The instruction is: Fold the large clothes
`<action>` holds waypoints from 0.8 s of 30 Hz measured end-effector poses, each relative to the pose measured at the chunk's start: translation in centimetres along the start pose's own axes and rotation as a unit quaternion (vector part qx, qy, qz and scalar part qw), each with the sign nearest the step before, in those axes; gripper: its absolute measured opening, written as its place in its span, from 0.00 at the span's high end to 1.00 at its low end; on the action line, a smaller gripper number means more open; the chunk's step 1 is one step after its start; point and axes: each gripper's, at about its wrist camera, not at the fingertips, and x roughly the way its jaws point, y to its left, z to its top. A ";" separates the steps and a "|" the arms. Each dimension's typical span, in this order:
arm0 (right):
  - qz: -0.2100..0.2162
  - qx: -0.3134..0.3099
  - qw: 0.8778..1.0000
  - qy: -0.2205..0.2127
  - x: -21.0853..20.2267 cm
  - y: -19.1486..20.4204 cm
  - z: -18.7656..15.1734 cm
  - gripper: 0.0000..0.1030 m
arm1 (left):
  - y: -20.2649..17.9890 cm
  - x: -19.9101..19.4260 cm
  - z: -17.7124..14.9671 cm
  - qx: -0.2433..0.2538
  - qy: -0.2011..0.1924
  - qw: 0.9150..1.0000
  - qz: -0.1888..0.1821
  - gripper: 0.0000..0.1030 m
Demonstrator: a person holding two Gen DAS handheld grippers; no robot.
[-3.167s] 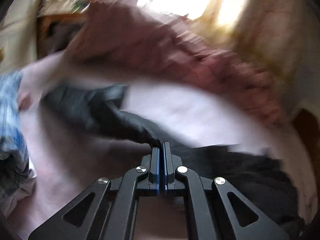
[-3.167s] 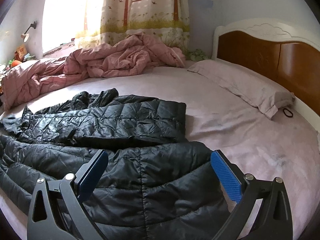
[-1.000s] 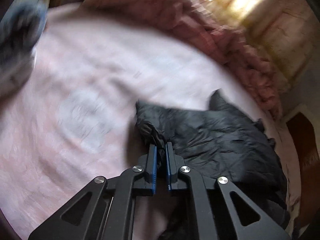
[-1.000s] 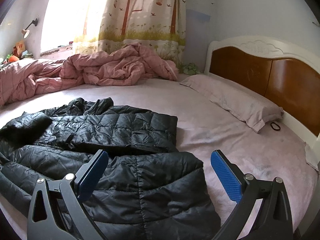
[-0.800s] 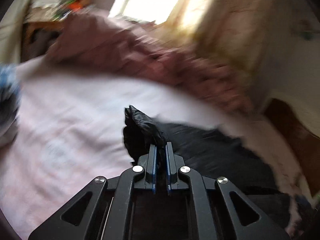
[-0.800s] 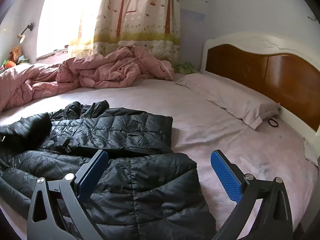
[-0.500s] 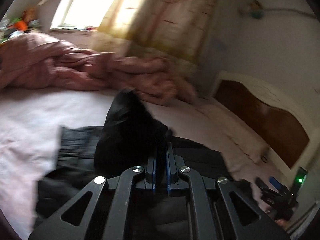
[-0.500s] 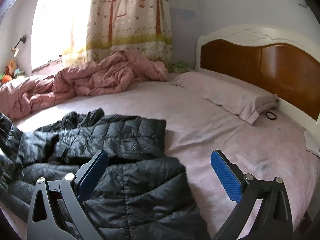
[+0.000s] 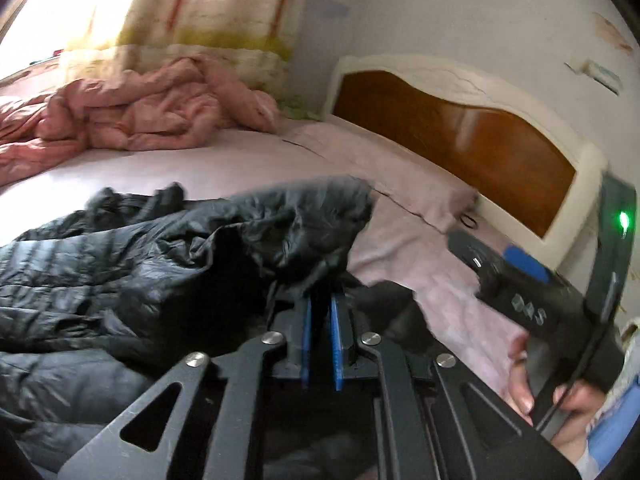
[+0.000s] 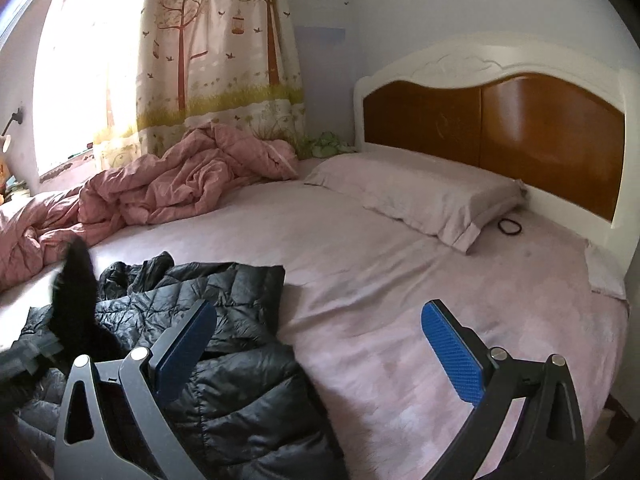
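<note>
1. While the black puffer jacket (image 10: 224, 340) lies crumpled on the near left part of the bed (image 10: 400, 280), the left hand-held gripper (image 9: 320, 320) is pinching a fold of it, lifted up.
2. Right hand-held gripper (image 10: 316, 344) is spread wide, holding nothing, hovering over the jacket's edge and the pink sheet.
3. Pink duvet (image 10: 172, 188) is bunched by the curtain (image 10: 216, 52), pillow (image 10: 420, 192) by the headboard (image 10: 520, 120).

Jacket (image 10: 240, 300) on bed (image 10: 380, 280), pillow (image 10: 420, 192) behind
</note>
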 end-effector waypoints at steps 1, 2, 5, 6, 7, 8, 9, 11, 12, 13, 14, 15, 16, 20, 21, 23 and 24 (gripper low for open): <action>0.000 0.004 1.000 -0.001 -0.1 -0.3 0.1 0.00 | -0.8 -0.1 -0.1 0.011 -0.008 1.000 -0.004 0.86; 0.001 0.009 1.000 -0.001 -0.1 -0.6 0.2 0.00 | -1.3 -0.6 -0.3 0.025 -0.017 1.000 -0.008 0.72; -0.001 0.025 1.000 -0.002 0.0 -1.6 0.6 0.00 | -2.1 -2.7 -0.5 0.034 -0.041 0.999 0.007 0.43; -0.001 0.031 1.000 -0.001 0.0 -1.9 0.7 0.00 | -1.9 -3.6 -0.5 0.027 -0.047 0.999 0.003 0.42; 0.001 0.037 0.999 0.000 0.0 -2.2 0.7 0.00 | -1.6 -4.4 -0.5 0.020 -0.050 0.999 -0.003 0.41; 0.006 0.045 0.999 0.002 0.1 -2.5 0.8 0.00 | -1.4 -5.2 -0.7 0.013 -0.053 0.998 -0.004 0.38; 0.014 0.051 0.999 0.003 0.0 -2.7 0.8 0.00 | -0.8 -6.0 -0.6 0.003 -0.058 0.998 0.001 0.36; 0.028 0.055 0.998 0.006 0.0 -2.8 0.8 0.00 | 0.5 -7.6 -0.4 -0.011 -0.073 0.997 0.017 0.34; 0.034 0.055 0.998 0.007 0.0 -2.7 0.7 0.00 | 1.1 -8.3 -0.5 -0.014 -0.080 0.996 0.031 0.34; 0.042 0.056 0.998 0.010 0.1 -2.6 0.7 0.00 | 2.0 -9.1 -0.5 -0.015 -0.086 0.995 0.050 0.34; 0.048 0.056 0.997 0.014 0.2 -2.5 0.6 0.00 | 2.8 -9.7 -0.7 -0.014 -0.091 0.993 0.068 0.33; 0.054 0.056 0.997 0.018 0.3 -2.3 0.5 0.00 | 3.6 -10.3 -1.0 -0.014 -0.094 0.992 0.084 0.32; 0.063 0.055 0.996 0.024 0.5 -2.1 0.4 0.00 | 4.5 -10.8 -1.3 -0.014 -0.094 0.991 0.097 0.30; 0.115 0.042 0.992 0.041 0.6 -1.0 0.0 0.17 | 8.0 -12.3 -2.7 -0.029 -0.091 0.986 0.140 0.26; 0.130 0.039 0.990 0.050 0.7 -0.5 -0.1 0.24 | 8.8 -12.6 -3.0 -0.033 -0.091 0.984 0.149 0.26; 0.170 0.043 0.982 0.075 1.3 0.2 -0.6 0.32 | 10.1 -13.1 -3.6 -0.038 -0.093 0.981 0.164 0.26; 0.186 0.049 0.977 0.090 1.7 0.7 -0.9 0.35 | 10.8 -13.3 -3.8 -0.037 -0.095 0.980 0.170 0.26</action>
